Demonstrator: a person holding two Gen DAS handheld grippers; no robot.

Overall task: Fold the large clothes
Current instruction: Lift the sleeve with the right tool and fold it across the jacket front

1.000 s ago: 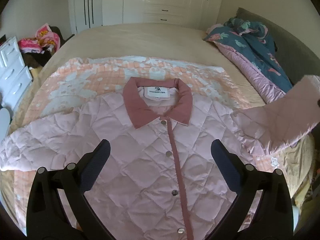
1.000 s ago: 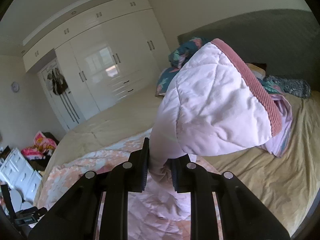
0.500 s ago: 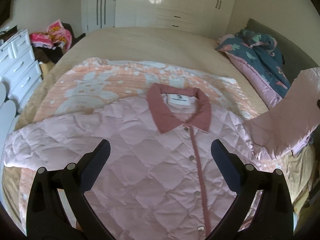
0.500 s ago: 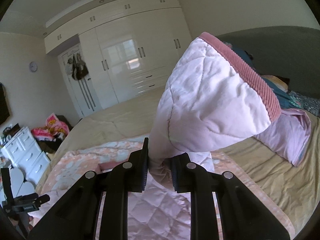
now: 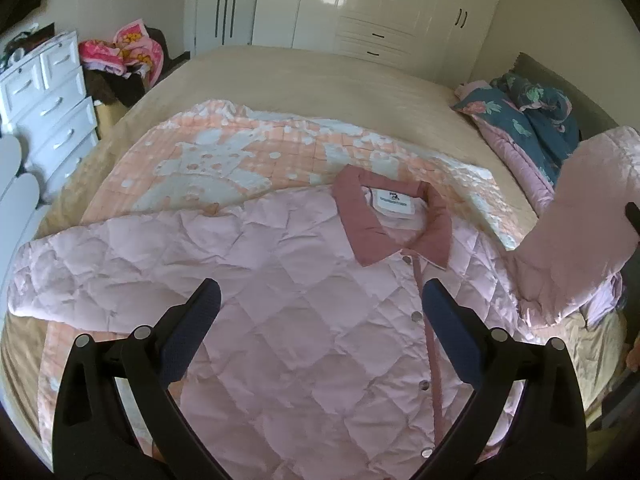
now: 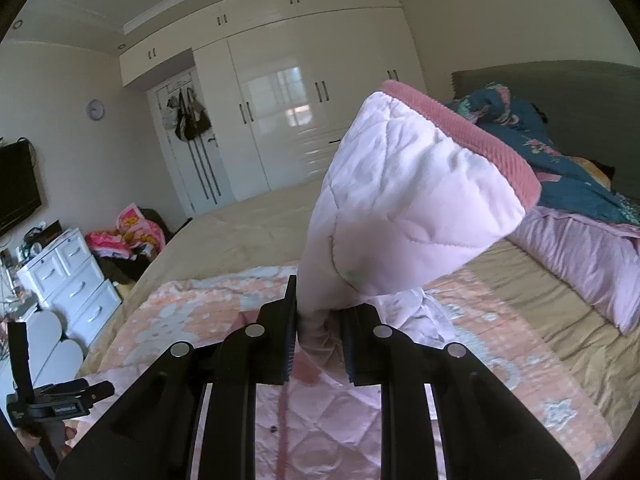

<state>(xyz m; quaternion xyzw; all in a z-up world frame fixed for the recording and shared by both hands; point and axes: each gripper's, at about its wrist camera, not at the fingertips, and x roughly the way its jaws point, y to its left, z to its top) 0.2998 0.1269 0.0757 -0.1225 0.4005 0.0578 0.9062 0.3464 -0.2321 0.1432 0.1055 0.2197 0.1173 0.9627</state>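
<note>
At the far left of the left wrist view stands a white chest of drawers (image 5: 48, 96), and just beside it a heap of bright pink and yellow cloth (image 5: 124, 50). The beige bed (image 5: 280, 80) fills the middle, with an orange and white patterned blanket (image 5: 224, 160) spread across it. On that blanket lies the pink quilted jacket (image 5: 288, 300), front up and snapped shut, its darker pink collar (image 5: 360, 228) towards the white wardrobe (image 5: 380, 4) at the back. The jacket's one sleeve (image 5: 72, 276) lies flat, stretched out to the left edge of the blanket. The left hand-held gripper (image 5: 320, 304) hangs above the jacket's chest with its jaws wide apart and nothing between them.

Further right, a dark blue floral quilt (image 5: 532, 128) is bunched against the grey headboard (image 5: 560, 84). At the right edge the jacket's other sleeve (image 5: 580, 224) is raised off the bed.

In the right wrist view, the right hand-held gripper (image 6: 320, 340) is clamped tight on that raised sleeve (image 6: 400, 208). The sleeve stands up out of the jaws, with its ribbed pink cuff (image 6: 464, 136) at the top, tilted to the right. Below the gripper lie the jacket's body (image 6: 320, 432) and the patterned blanket (image 6: 192, 312).
</note>
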